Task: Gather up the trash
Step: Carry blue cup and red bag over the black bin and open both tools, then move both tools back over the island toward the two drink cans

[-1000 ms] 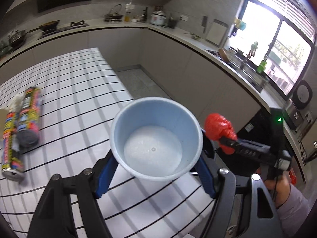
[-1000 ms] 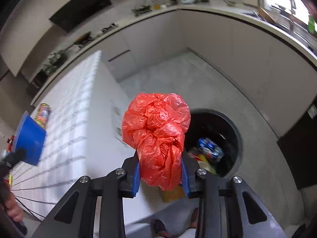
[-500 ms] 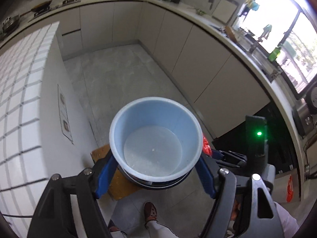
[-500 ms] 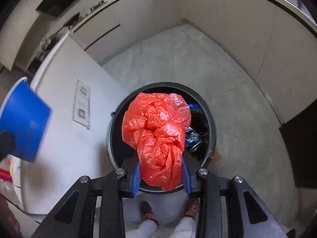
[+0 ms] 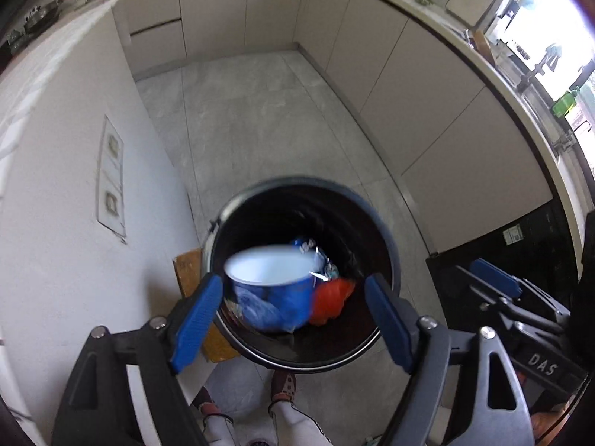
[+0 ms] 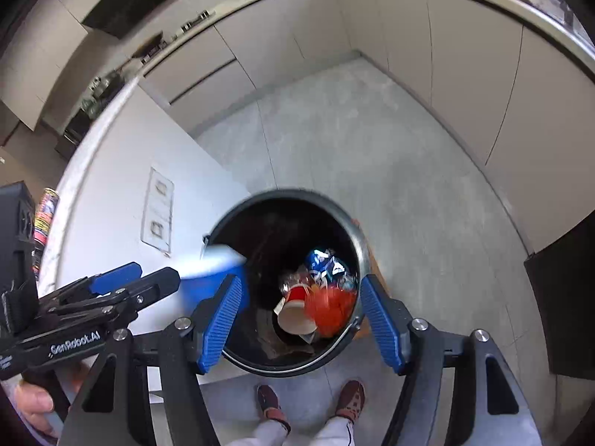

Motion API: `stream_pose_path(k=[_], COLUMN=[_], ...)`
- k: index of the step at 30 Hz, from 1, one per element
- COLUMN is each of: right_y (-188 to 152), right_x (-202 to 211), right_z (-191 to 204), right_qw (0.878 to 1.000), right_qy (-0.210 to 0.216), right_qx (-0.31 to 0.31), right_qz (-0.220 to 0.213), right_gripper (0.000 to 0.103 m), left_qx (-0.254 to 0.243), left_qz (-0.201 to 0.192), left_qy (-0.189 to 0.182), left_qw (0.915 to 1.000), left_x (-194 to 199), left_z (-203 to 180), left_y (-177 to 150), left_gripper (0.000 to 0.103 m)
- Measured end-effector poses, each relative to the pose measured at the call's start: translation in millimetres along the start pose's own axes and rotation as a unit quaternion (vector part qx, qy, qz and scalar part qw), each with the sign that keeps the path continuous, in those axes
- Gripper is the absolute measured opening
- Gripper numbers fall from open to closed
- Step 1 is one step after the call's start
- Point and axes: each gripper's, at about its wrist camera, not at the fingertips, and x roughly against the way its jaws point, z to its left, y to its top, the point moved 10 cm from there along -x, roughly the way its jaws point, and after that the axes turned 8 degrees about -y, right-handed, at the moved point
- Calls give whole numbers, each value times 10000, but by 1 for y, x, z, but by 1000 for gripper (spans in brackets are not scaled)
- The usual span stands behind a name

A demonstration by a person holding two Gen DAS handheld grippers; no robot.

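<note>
Both tongs are opening over the black bin (image 5: 375,223): the left tongs (image 5: 293,319) are letting the blurred blue cup (image 5: 275,282) drop, the right tongs (image 6: 301,319) are gripping nothing, the smeared red bag (image 6: 329,306) lying inside the bin, partly hidden.

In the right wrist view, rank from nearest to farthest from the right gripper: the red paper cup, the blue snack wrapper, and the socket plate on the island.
From the right gripper:
1. Red paper cup, between the fingers, in the bin.
2. Blue snack wrapper, just beyond the cup, deeper in the bin.
3. Socket plate, far left on the white island's side.
</note>
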Motion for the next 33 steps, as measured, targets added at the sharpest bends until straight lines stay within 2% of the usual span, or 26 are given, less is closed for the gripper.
stream_pose_path(k=[5,9,14,18,22,25,29,33], right_y=[17,26,35,28,18,14,8,3], right_x=[35,64,85,92,94,92,85,79], right_z=[11,48,126,199,271,319,383,426], right_qw=[9993,9971,9908,9845,9809,9810,9809,9813], right_qy=[154,441,979,1232,1330,1305,1209,1182], right_qx=[-34,183,612,1000,1198,1208,1271,1259], right_qz=[-347,-588,-705,-741,-766,-779,-841,-849], right_gripper=[69,69,69,69,69,69,69,69], left_qx=[24,-49,459,907,1306,1408,1468,1327], left_qz=[-392,-873,-1356,-1571,-1724,-1732,-1633,-1435], left_qy=[-160,20,366,880,1293,1585,1499,1322], left_qw=[9991,9962,9890,9795,9677,9618,9640,9718], left_x=[53,119,187,234,271,284,280,264], left_z=[-9,11,86,171,263,323,376,393], left_y=[8,14,12,-6,-27,-36,-36,-25], left_gripper=[83,83,83,83,83,83,83,83])
